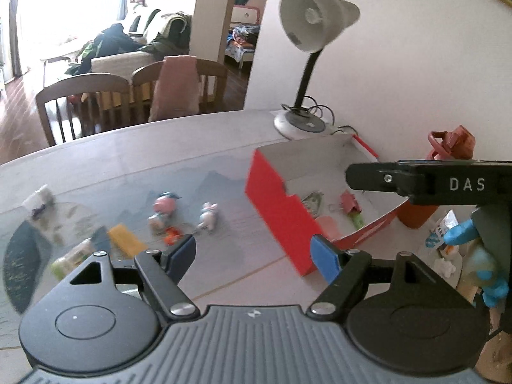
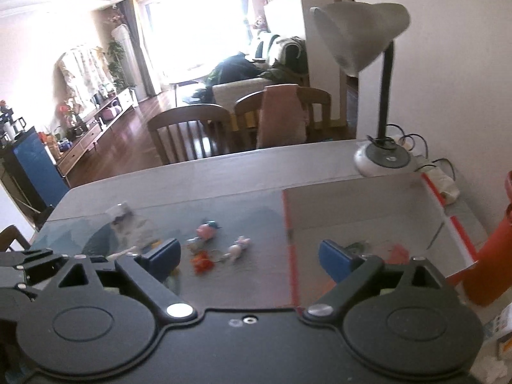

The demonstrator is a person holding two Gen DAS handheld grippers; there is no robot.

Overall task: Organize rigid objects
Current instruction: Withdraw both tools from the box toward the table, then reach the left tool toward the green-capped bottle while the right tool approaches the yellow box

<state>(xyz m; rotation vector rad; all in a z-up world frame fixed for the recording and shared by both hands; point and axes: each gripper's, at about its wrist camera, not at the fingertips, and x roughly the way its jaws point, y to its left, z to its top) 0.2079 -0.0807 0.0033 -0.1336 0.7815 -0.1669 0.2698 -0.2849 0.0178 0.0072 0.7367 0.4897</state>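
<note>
The left gripper (image 1: 256,257) stands well open above the near part of the table (image 1: 134,153), and nothing is between its blue pads (image 1: 326,259). The right gripper (image 2: 249,257) is also wide open and empty; in the left wrist view a black part of it shows at the right edge, above the box.

Just beyond the left gripper, on the left side, lie several small things, blurred: a yellow block (image 1: 124,240), a dark blue block (image 1: 101,238) touching it, and a pale green and white item (image 1: 72,257) nearer. A small orange piece (image 1: 172,236) lies just past the left pad. A little farther stand two toy figures, a pink figure with a blue hat (image 1: 164,206) and a white and pink figure (image 1: 208,216) to its right. Far left there is a small white item (image 1: 40,198).

To the right is a shallow red box (image 1: 275,198) with a white inside, open on top. In it lie a grey-green item (image 1: 312,204), a red binder clip (image 1: 348,203) with a green piece (image 1: 356,220) beside it, and a pink item (image 1: 329,227) near the front wall.

Right of the box stands an orange bottle (image 1: 448,150), and nearer a blue figure (image 1: 473,249). Behind the box, at the far edge by the wall, is a grey desk lamp (image 1: 310,25). Beyond the table are wooden chairs (image 1: 83,102).
</note>
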